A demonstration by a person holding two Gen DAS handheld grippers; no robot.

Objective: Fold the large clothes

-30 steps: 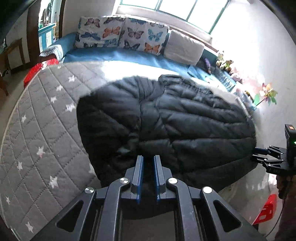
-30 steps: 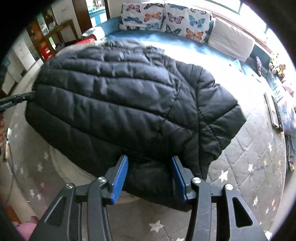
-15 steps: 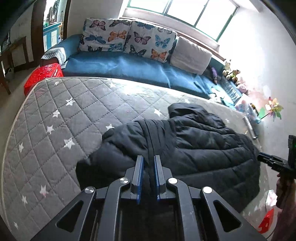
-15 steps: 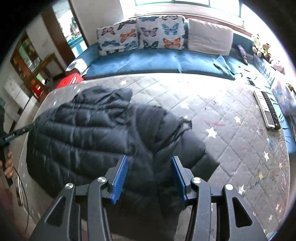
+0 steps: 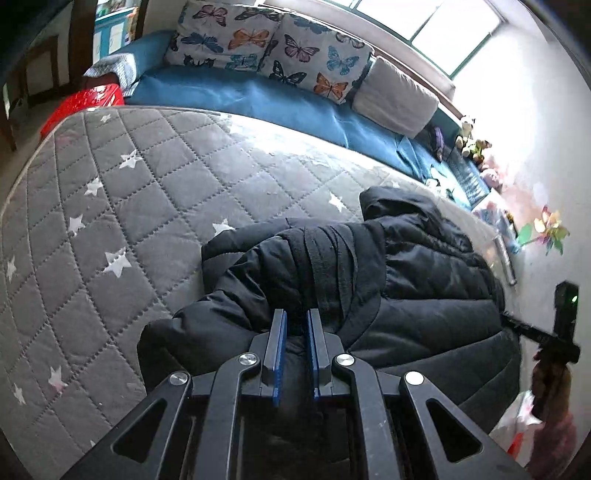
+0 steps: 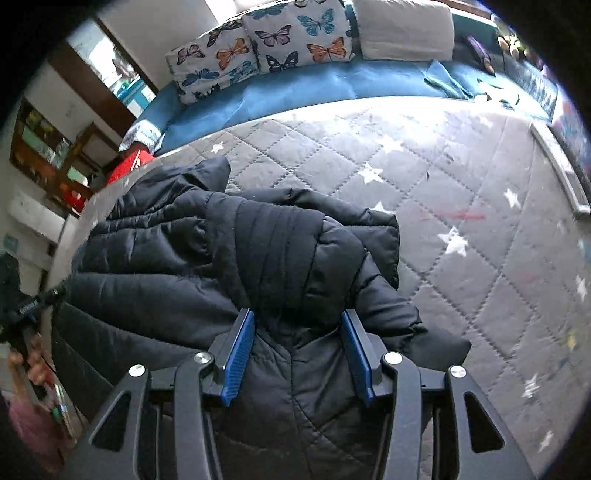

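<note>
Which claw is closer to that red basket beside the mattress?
Left. The left claw grips the black jacket on the side toward the red basket; the right claw is at the jacket's far side.

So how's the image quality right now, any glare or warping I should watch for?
Left wrist view: window blown out, glare washing the mattress far edge. Right wrist view: sun patch on the mattress, dark vignette corners. Both views: fisheye bending; black jacket folds hard to read.

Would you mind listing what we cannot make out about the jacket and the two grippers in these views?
- Left wrist view: the jacket hem below the left gripper is hidden by the gripper body.
- Right wrist view: the right gripper hides the jacket's near edge.
- Left wrist view: the right gripper's fingers are hidden behind the jacket.
</note>
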